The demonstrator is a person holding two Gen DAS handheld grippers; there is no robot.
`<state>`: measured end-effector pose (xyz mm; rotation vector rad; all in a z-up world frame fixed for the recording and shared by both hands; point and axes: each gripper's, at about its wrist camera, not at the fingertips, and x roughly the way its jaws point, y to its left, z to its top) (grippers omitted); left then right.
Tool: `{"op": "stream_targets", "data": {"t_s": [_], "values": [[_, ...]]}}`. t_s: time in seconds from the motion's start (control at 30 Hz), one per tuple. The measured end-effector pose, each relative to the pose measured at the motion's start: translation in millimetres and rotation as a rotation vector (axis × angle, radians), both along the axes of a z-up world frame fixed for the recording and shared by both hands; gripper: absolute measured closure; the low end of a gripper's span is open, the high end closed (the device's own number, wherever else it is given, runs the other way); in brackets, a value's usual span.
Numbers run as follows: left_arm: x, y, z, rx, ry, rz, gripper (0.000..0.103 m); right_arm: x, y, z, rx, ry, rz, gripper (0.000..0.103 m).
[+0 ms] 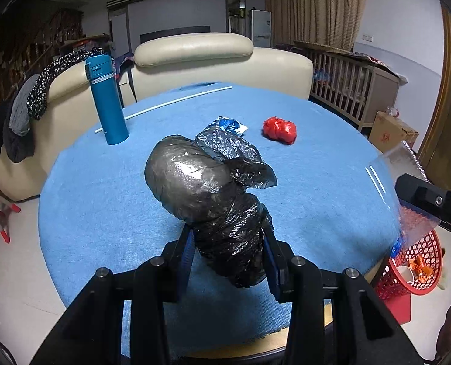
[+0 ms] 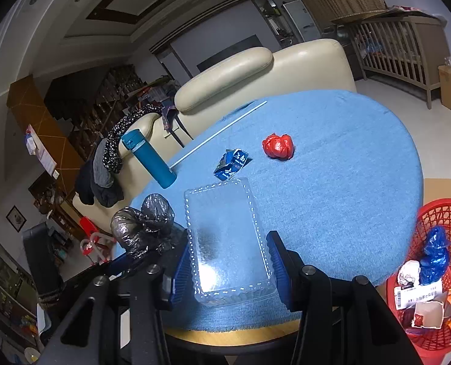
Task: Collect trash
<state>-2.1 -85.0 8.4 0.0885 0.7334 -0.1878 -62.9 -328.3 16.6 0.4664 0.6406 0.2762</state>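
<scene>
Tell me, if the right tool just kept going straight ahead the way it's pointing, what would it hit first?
Probably the blue crumpled carton. The right tool already holds the clear plastic tray, and the carton lies on the blue tablecloth just beyond the tray's far edge. Depth is hard to judge, so the tray might pass above it.

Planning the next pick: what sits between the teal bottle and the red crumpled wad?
In the right wrist view, only the crushed blue carton lies between the teal bottle and the red crumpled wad; otherwise bare blue tablecloth.

Home living room: sofa (image 1: 195, 60), crib (image 1: 353, 82).
</scene>
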Motion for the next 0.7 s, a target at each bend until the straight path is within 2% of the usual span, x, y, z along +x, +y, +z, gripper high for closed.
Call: {"op": "stream_targets", "data": {"t_s": [0.4,0.7], "values": [[4.4,-0.4,-8.7,0.020,0.043,0.010,0.060,1.4,-1.3,-13.4,0.007,0.027,-0.008,0.052],[3.7,-1.1,-9.0,0.027,0.044,0.009,0.060,-0.6,-2.8,-12.4,0.008,0.022,-0.013,0.052]]}}
